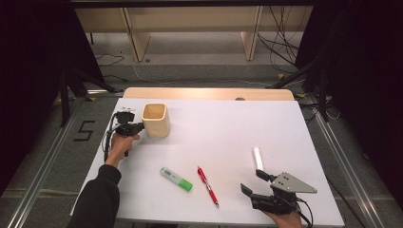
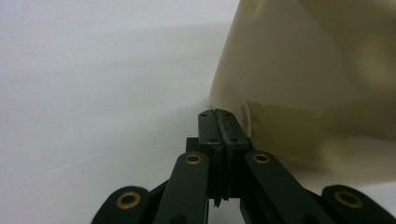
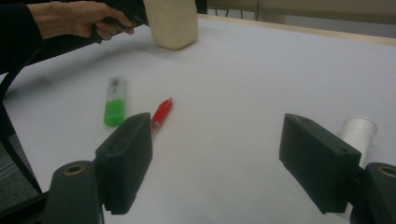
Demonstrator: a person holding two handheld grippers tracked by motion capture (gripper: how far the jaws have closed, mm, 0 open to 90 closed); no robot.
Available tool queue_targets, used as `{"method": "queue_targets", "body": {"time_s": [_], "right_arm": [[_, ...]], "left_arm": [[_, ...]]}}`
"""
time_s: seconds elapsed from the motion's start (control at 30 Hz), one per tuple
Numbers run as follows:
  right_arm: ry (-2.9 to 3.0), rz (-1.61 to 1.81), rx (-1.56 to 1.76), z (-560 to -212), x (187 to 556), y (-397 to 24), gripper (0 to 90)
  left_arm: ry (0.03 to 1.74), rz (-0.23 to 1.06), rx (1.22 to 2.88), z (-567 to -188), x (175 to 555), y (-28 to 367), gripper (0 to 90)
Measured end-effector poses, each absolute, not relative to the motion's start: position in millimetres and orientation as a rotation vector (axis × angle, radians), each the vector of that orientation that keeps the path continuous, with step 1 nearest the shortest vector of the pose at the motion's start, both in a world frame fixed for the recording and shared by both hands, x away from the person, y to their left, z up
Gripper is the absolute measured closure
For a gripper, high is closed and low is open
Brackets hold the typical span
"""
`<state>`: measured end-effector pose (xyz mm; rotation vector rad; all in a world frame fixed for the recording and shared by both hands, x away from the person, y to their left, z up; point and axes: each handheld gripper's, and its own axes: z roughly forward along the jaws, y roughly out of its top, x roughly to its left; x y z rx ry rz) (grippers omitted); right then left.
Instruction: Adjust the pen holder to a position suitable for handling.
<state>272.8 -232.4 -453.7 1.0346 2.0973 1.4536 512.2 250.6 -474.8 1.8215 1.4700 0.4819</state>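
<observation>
Cream-coloured, the cup [image 1: 156, 119] stands at the table's [image 1: 228, 128] far left, the left gripper [image 1: 135, 127] beside its wall. Up close, that gripper [image 2: 218, 114] is clenched on nothing, tips at the cup [image 2: 303, 70]. The right gripper [image 3: 215, 154] gapes, released, between a red pen [image 3: 161, 113] and a white tube [image 3: 357, 133].

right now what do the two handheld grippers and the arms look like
Both are black two-jaw grippers with pistol-style handles. The left gripper has linkage arms with brass-coloured pivots and a thin black cable. The right gripper has broad, blocky jaws, a grey three-cornered metal plate with small holes on top, and a black cable. The left arm wears a dark long sleeve.
</observation>
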Motion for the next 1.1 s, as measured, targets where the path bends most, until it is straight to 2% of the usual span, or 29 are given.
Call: {"method": "queue_targets", "body": {"time_s": [0.53,1.1], "right_arm": [[2.107,1.450,1.034,-454.2,273.4,-231.3,26.8],[2.110,1.452,1.028,-454.0,272.9,-231.1,26.8]], "left_arm": [[1.442,0.475,1.822,-476.9,516.6,232.0,89.3],[1.314,0.421,1.868,-478.2,515.5,168.8,89.3]]}}
